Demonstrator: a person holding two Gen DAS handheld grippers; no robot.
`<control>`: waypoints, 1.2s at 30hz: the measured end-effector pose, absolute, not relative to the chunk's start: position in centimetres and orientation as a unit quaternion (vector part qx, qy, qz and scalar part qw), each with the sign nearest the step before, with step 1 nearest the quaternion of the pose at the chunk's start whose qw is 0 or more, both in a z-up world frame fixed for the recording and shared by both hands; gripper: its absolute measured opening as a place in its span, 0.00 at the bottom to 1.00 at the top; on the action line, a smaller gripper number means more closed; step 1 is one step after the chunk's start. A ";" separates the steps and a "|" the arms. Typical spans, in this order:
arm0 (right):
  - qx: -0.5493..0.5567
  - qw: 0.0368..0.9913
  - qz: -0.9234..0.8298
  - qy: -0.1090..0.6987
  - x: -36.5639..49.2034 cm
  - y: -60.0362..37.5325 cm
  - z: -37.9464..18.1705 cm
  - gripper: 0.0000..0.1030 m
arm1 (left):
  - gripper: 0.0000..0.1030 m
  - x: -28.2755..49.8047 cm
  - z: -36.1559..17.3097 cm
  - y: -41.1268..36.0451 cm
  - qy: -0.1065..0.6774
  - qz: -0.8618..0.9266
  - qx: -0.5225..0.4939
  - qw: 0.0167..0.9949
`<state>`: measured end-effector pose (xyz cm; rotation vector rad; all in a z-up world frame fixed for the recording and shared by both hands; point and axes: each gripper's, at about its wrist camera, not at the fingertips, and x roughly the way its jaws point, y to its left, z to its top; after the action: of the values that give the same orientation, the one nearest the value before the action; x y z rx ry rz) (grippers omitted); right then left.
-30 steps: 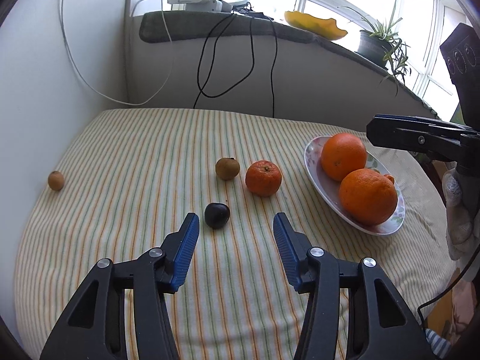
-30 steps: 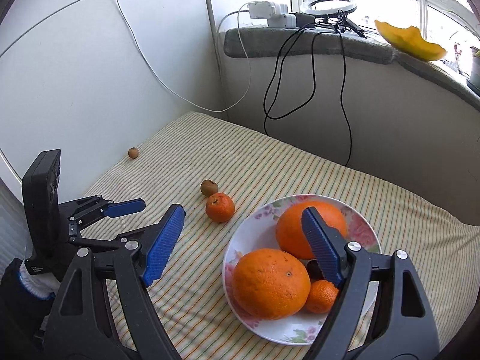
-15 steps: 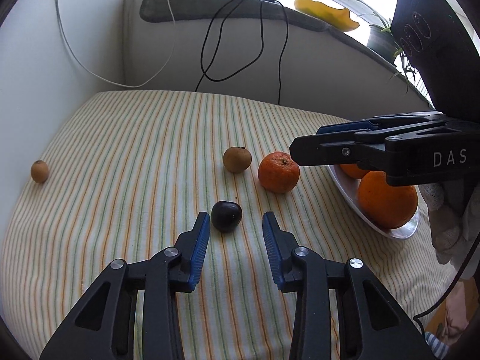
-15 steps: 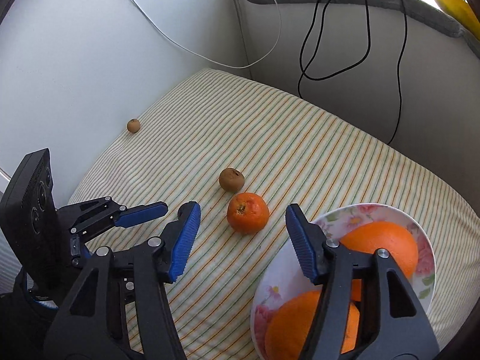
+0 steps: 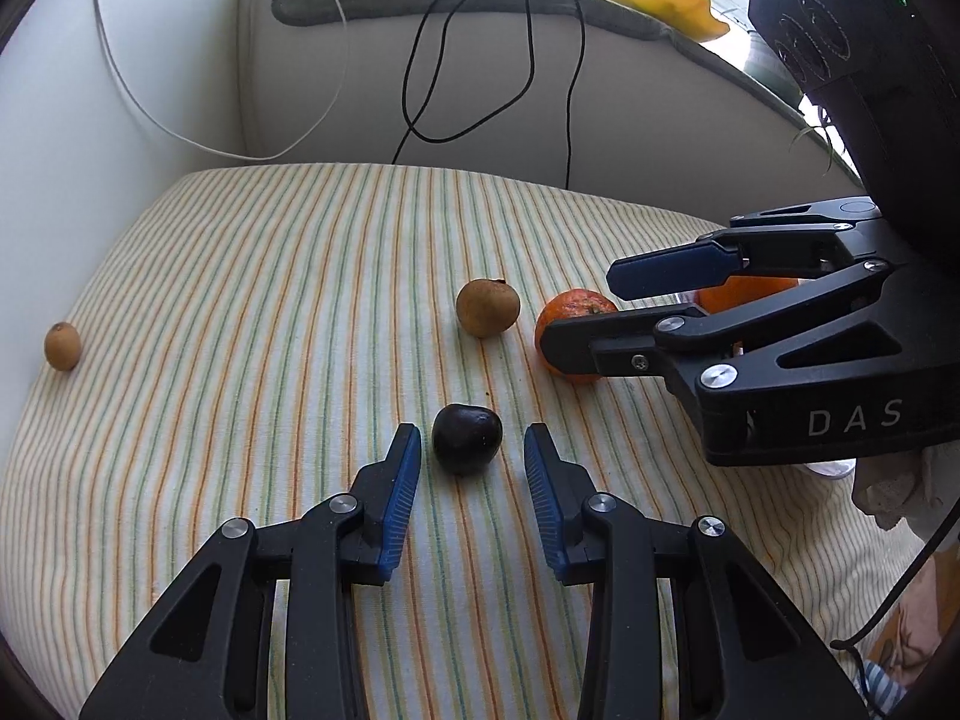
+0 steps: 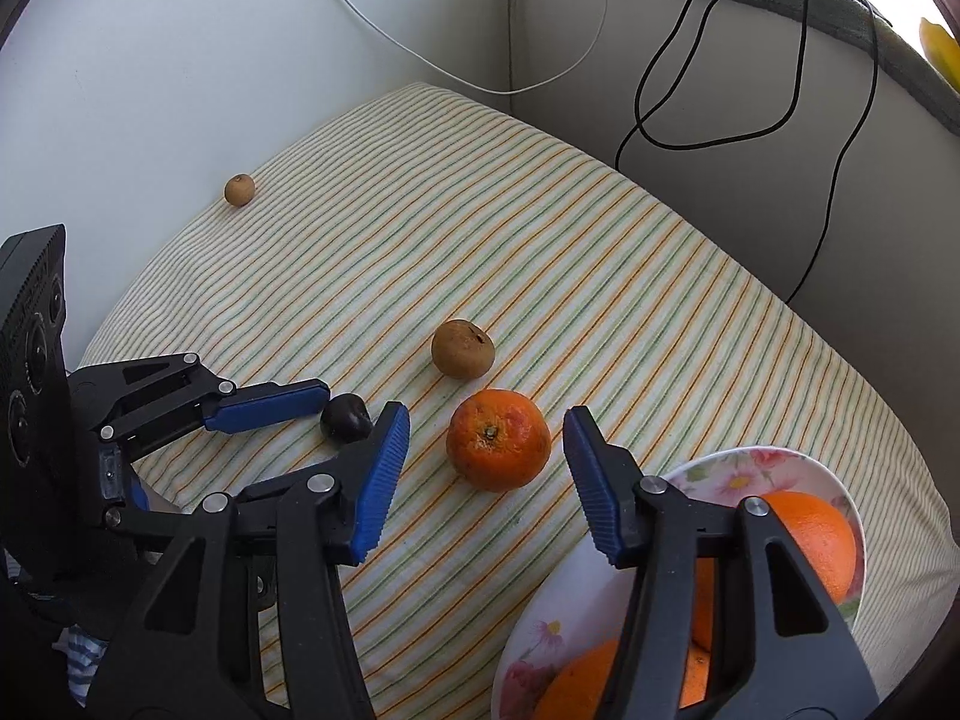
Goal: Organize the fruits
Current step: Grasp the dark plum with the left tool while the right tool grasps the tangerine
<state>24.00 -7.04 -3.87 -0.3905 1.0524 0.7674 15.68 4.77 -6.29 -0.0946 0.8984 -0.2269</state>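
The left gripper is open, its blue pads on either side of a dark plum on the striped cloth, with a gap on each side. The right gripper is also open, flanking a tangerine without touching it. A brown fruit lies just beyond the tangerine, and a smaller brown one sits far left near the wall. At near right, a flowered plate holds oranges.
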 end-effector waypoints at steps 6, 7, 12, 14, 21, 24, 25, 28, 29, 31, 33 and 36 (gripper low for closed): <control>-0.204 0.773 0.346 0.492 23.7 -6.5 -4.3 0.51 | 0.26 16.6 -6.3 4.5 0.436 -0.109 -0.046 0.892; -0.205 0.772 0.345 0.493 23.8 -6.4 -4.5 0.47 | 0.25 16.7 -6.4 4.6 0.436 -0.109 -0.045 0.892; -0.217 0.771 0.337 0.494 23.8 -6.0 -4.7 0.47 | 0.22 16.8 -6.4 4.9 0.437 -0.108 -0.048 0.892; -0.222 0.771 0.332 0.496 23.8 -6.0 -4.8 0.47 | 0.22 16.6 -6.4 4.8 0.436 -0.107 -0.048 0.892; -0.225 0.778 0.323 0.490 23.7 -6.0 -4.8 0.39 | 0.21 16.1 -6.6 4.9 0.434 -0.106 -0.050 0.893; -0.222 0.781 0.322 0.486 23.6 -6.2 -4.7 0.39 | 0.21 15.8 -6.5 5.1 0.431 -0.106 -0.055 0.895; -0.220 0.781 0.324 0.486 23.5 -6.2 -4.7 0.38 | 0.21 15.7 -6.5 5.1 0.430 -0.106 -0.056 0.895; -0.210 0.782 0.331 0.485 23.1 -6.7 -4.4 0.38 | 0.21 15.4 -6.3 5.4 0.426 -0.107 -0.061 0.896; -0.206 0.782 0.333 0.484 23.0 -6.8 -4.2 0.38 | 0.21 15.2 -6.1 5.4 0.424 -0.107 -0.062 0.897; -0.202 0.785 0.337 0.480 22.7 -7.2 -3.9 0.38 | 0.21 14.9 -5.9 5.7 0.421 -0.106 -0.065 0.899; -0.198 0.788 0.339 0.474 22.3 -7.6 -3.4 0.38 | 0.21 14.4 -5.4 5.8 0.416 -0.107 -0.066 0.900; -0.181 0.793 0.345 0.469 21.9 -8.8 -2.6 0.38 | 0.21 13.7 -4.8 5.9 0.409 -0.107 -0.069 0.903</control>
<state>21.86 -8.77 -2.56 -0.3882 1.0084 0.7413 13.75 5.95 -4.81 -0.1435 0.8461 -0.2213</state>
